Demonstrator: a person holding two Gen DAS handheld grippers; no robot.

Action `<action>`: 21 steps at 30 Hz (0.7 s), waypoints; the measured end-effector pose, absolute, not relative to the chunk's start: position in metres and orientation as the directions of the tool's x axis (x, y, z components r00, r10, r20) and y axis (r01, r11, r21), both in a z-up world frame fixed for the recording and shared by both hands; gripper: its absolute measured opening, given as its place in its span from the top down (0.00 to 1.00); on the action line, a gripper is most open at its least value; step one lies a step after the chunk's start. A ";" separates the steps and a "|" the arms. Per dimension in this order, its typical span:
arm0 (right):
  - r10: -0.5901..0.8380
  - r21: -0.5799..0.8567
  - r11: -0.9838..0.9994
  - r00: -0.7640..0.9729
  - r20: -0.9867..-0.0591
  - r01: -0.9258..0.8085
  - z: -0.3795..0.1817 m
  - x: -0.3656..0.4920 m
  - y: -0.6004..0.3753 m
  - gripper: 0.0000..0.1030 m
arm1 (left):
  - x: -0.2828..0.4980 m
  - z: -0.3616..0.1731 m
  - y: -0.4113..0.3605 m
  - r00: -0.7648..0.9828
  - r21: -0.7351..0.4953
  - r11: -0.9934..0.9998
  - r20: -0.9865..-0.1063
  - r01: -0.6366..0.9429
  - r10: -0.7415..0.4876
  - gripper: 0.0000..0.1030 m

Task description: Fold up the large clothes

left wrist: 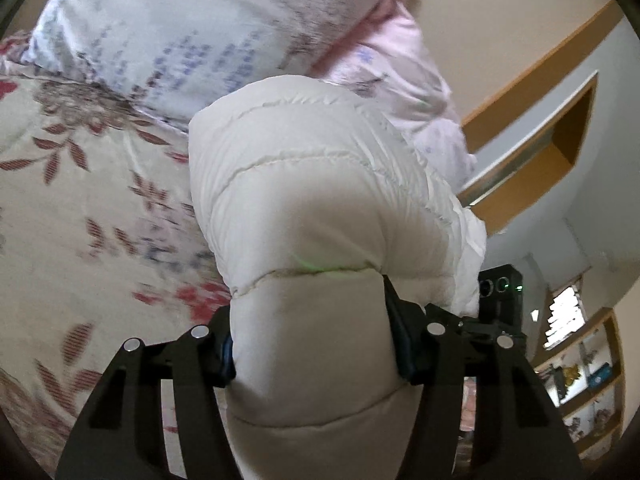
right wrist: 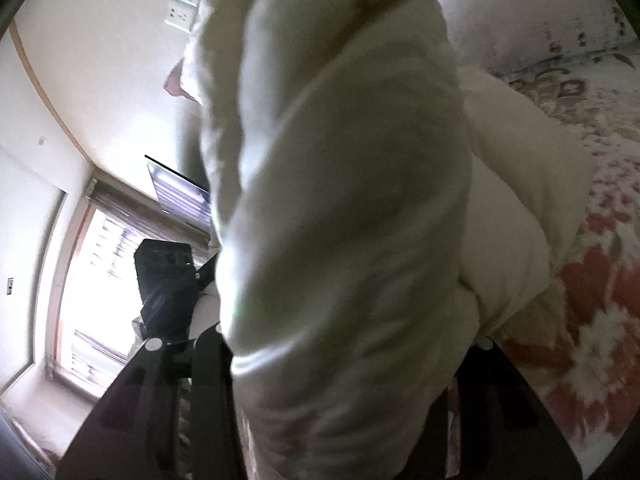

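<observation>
My left claw (left wrist: pixel 316 344) is clamped on the white puffer jacket (left wrist: pixel 320 184), lifted above the floral bedspread (left wrist: pixel 80 200). My right claw (right wrist: pixel 344 360) is buried in the same jacket (right wrist: pixel 340 200), fingers pinching it. Pillow (left wrist: pixel 180 32) behind.

Black hand-held gripper (left wrist: pixel 312 356), angular cut-out fingers, silver round screws, blue pads

The puffer jacket (left wrist: pixel 304 184) is cream-white, quilted with pale stitched seams, and a faint green glint sits on one seam. At nine o'clock of it, the bedspread (left wrist: pixel 80 200) is beige with red and maroon flowers and striped leaves. At twelve o'clock, the pillow (left wrist: pixel 168 28) is white with blurred blue-purple print. The left claw (left wrist: pixel 316 344) is black with silver rivets.
</observation>
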State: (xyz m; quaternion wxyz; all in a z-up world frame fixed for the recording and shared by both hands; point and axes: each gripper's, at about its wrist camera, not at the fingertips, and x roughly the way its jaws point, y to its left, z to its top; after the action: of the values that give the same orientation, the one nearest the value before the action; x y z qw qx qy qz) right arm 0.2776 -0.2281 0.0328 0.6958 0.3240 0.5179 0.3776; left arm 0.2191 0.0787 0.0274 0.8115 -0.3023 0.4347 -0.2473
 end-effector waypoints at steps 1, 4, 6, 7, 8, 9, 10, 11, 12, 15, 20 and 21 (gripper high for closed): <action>0.853 0.833 0.519 0.177 -0.490 -0.192 0.030 0.283 -0.220 0.61 | 0.223 0.024 0.081 0.500 -0.694 0.709 -0.572 0.128 -0.650 0.43; 0.837 0.815 0.544 0.184 -0.515 -0.197 0.025 0.292 -0.208 0.61 | 0.233 0.012 0.090 0.503 -0.683 0.724 -0.594 0.096 -0.627 0.43; 0.826 0.806 0.561 0.199 -0.527 -0.191 0.021 0.298 -0.203 0.60 | 0.238 0.004 0.093 0.506 -0.676 0.732 -0.605 0.081 -0.615 0.42; 0.821 0.803 0.567 0.203 -0.533 -0.186 0.019 0.299 -0.204 0.59 | 0.240 0.001 0.094 0.508 -0.671 0.737 -0.610 0.077 -0.608 0.42; 0.813 0.799 0.577 0.208 -0.543 -0.170 0.016 0.302 -0.203 0.58 | 0.243 -0.002 0.095 0.513 -0.663 0.745 -0.614 0.077 -0.600 0.42; 0.808 0.796 0.584 0.208 -0.551 -0.160 0.015 0.292 -0.213 0.57 | 0.247 -0.005 0.095 0.516 -0.651 0.755 -0.623 0.073 -0.588 0.41; 0.802 0.792 0.591 0.208 -0.559 -0.152 0.013 0.293 -0.218 0.55 | 0.249 -0.008 0.096 0.517 -0.643 0.763 -0.631 0.068 -0.579 0.40; 0.798 0.789 0.598 0.205 -0.567 -0.144 0.011 0.281 -0.225 0.54 | 0.251 -0.010 0.096 0.517 -0.638 0.768 -0.638 0.060 -0.570 0.40; 0.792 0.786 0.604 0.202 -0.576 -0.131 0.009 0.283 -0.222 0.53 | 0.254 -0.014 0.097 0.517 -0.633 0.773 -0.646 0.047 -0.561 0.39; 0.781 0.780 0.618 0.188 -0.595 -0.101 0.002 0.281 -0.210 0.48 | 0.260 -0.021 0.097 0.519 -0.609 0.793 -0.671 0.023 -0.530 0.36; 0.766 0.770 0.636 0.165 -0.621 -0.051 -0.001 0.280 -0.217 0.29 | 0.258 -0.018 0.092 0.528 -0.541 0.840 -0.706 0.029 -0.473 0.30; 0.746 0.750 0.659 0.174 -0.643 -0.052 0.006 0.275 -0.222 0.25 | 0.255 -0.013 0.091 0.547 -0.521 0.852 -0.702 0.043 -0.457 0.30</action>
State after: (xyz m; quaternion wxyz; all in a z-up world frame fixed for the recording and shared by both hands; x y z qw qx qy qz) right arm 0.2745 -0.2216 0.0063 0.7047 0.3006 0.5770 0.2828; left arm 0.2547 0.0909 -0.0125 0.8492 -0.2285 0.4526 -0.1472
